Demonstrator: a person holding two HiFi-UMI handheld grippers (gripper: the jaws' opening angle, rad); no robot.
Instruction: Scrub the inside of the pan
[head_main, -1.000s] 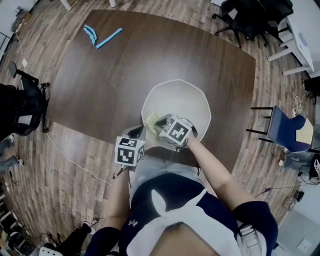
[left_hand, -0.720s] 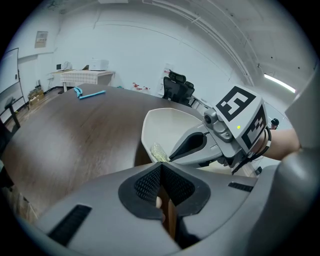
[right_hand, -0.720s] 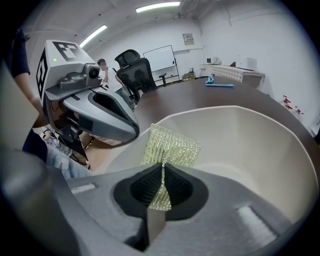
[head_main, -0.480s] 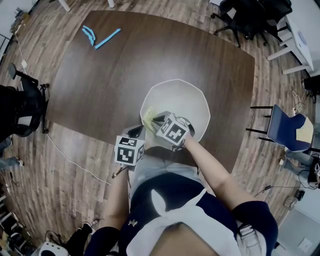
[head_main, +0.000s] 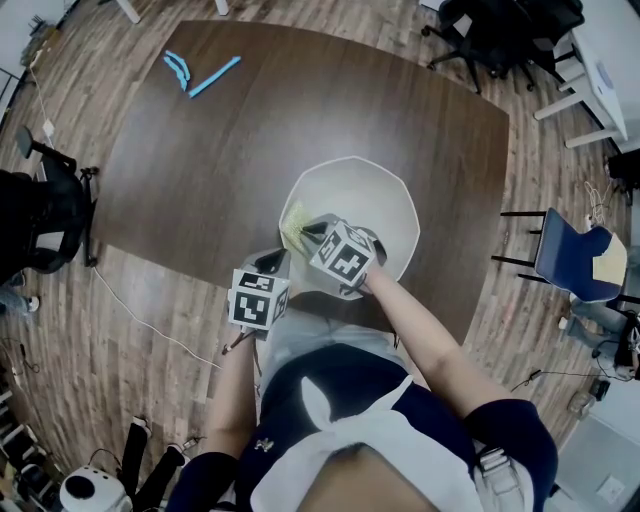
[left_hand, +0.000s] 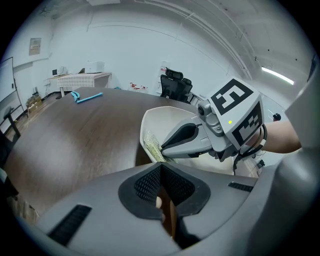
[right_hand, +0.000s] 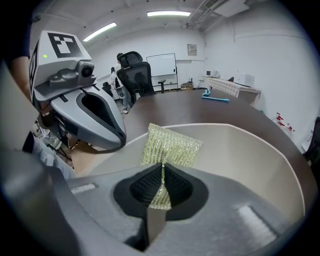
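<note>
Stood at the near edge of a dark tabletop (head_main: 200, 170), with the white, angular pan (head_main: 390, 200) lying just in from that edge, a little right of centre in the head view. Held the right forearm (head_main: 425, 335) stretched up from the lower right of the frame, with the right gripper (head_main: 308, 231) tipped steeply down into the pan's left side. Pinched a yellow-green scouring pad (right_hand: 172, 145) between its jaws, which were pressed fully together on the pad's lower edge. Had the rest of the pad fanned out ahead, against the inner wall by the left rim.

Held the left forearm (head_main: 235, 390) rising from the lower middle of the frame, with the left gripper (head_main: 272, 263) also angled downward at the pan's near-left rim. Had its jaws shut to a thin slit on a pale sliver of the pan's colour, seemingly the rim itself. Held the two grippers side by side, tips near each other but apart.

Had some blue items (head_main: 200, 72) lying well away at the upper left of the tabletop.
</note>
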